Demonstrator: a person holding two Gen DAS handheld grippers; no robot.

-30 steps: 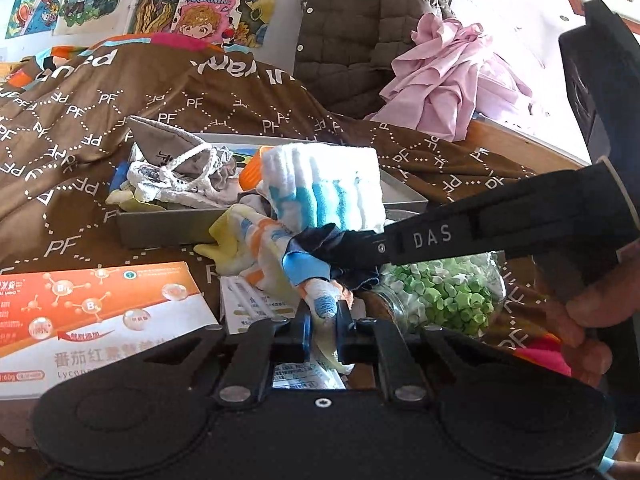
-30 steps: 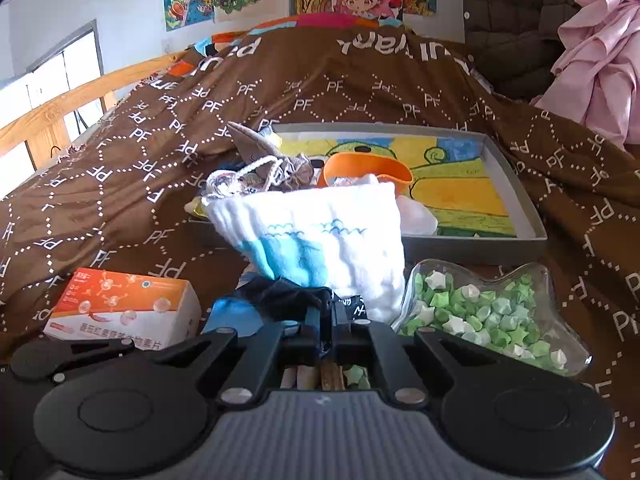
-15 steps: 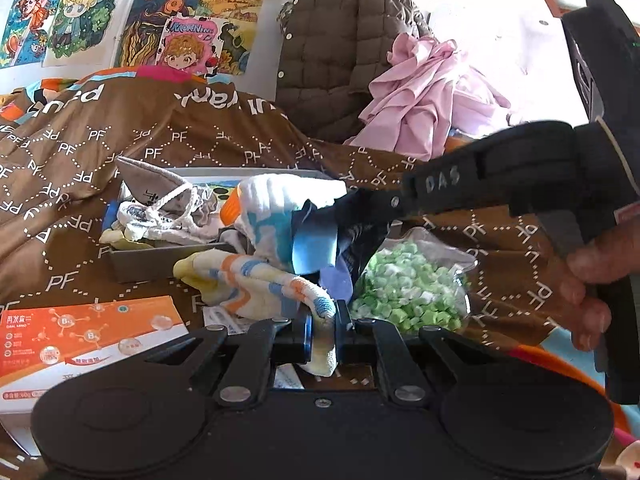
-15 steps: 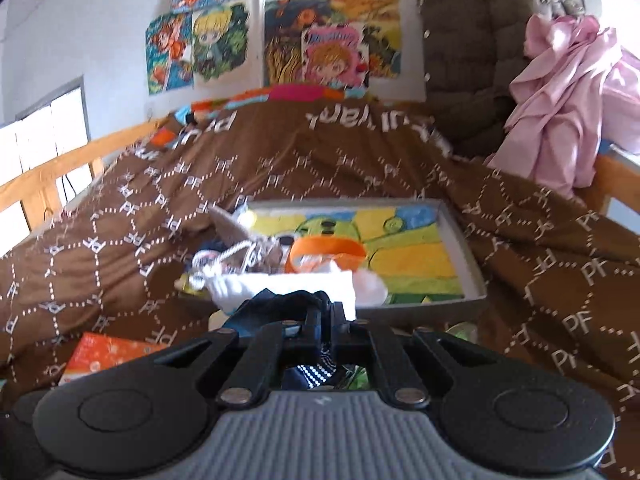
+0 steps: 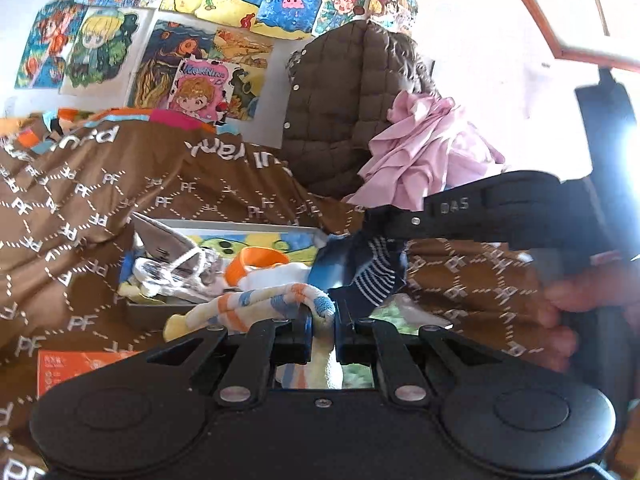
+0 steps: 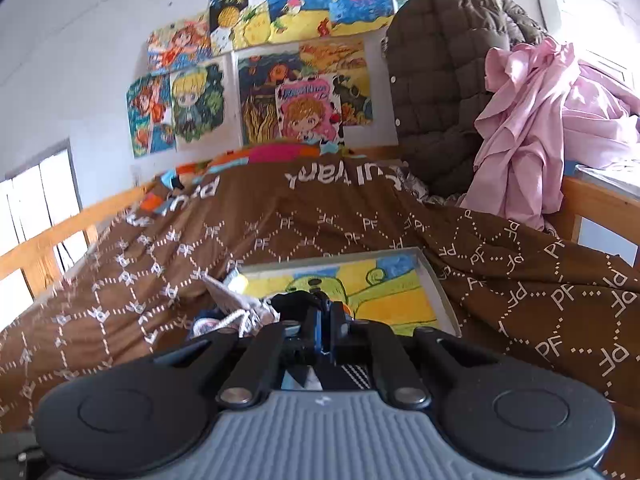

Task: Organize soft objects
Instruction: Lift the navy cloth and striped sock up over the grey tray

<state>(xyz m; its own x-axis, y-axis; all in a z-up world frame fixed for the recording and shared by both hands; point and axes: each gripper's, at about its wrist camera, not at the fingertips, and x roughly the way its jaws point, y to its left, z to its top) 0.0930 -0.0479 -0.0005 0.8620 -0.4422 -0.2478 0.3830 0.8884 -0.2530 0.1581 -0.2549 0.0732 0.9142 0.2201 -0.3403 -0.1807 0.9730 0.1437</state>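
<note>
Left tool (image 5: pixel 323 322) clamps the pastel striped sock (image 5: pixel 256 306); right tool (image 6: pixel 326 326) clamps the navy sock (image 5: pixel 366 276), both lifted near the tray (image 6: pixel 434 280) at 12 o'clock, likely for drop-off.

Two socks (image 5: pixel 256 306) (image 5: pixel 362 276) (one per tool), one tray (image 6: pixel 438 280), one orange box (image 5: pixel 80 364), two hanging garments (image 6: pixel 444 92) (image 6: pixel 532 128).

We see only a corner of the orange box (image 5: pixel 76 364) beside the tray (image 5: pixel 160 312), the left hand-held gripper (image 5: pixel 323 320) covering the rest. Blur smears the person's hand (image 5: pixel 568 312). The right hand-held gripper (image 6: pixel 324 332) hides the tray's near edge.
</note>
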